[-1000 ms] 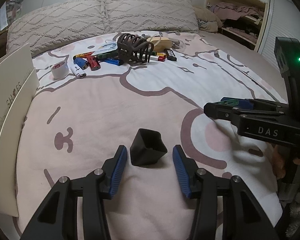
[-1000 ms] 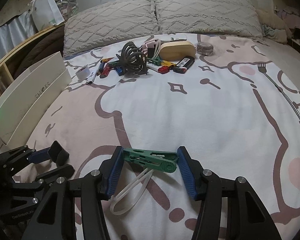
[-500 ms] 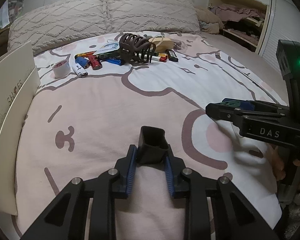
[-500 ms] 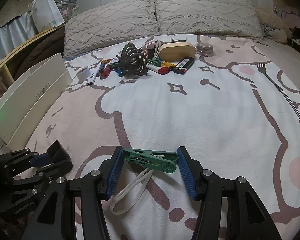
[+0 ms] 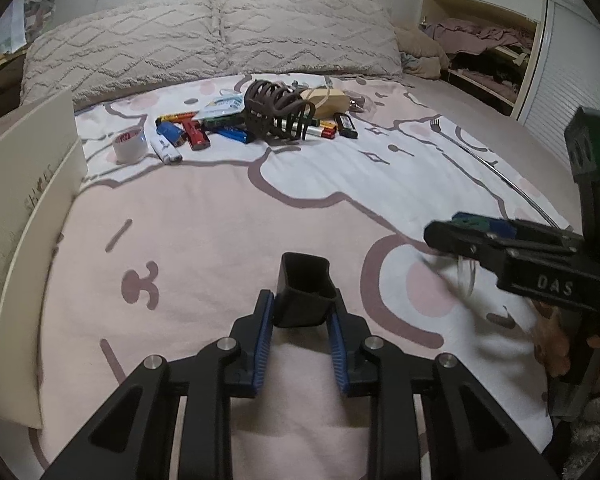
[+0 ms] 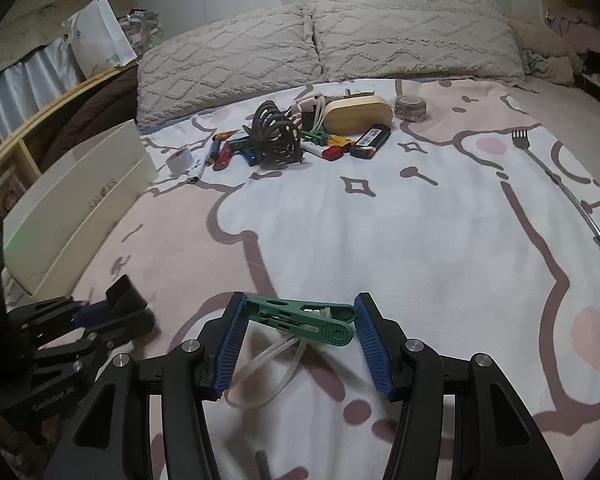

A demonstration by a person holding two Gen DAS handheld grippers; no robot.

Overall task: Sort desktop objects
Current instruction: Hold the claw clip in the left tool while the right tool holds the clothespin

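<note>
The left gripper [image 5: 303,312] clamps a small black cup [image 5: 305,294] just above the bed [image 5: 204,240]. The right gripper [image 6: 300,340] grips a green clothespin [image 6: 302,319] lengthwise between its blue pads [image 6: 230,344], a white loop [image 6: 268,376] dangling below.

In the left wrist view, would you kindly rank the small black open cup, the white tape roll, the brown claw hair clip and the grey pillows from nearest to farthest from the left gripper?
1. Small black open cup: between the left gripper fingers.
2. White tape roll: far left on the bedspread.
3. Brown claw hair clip: centre of the pile, slightly farther.
4. Grey pillows: at the headboard.
</note>
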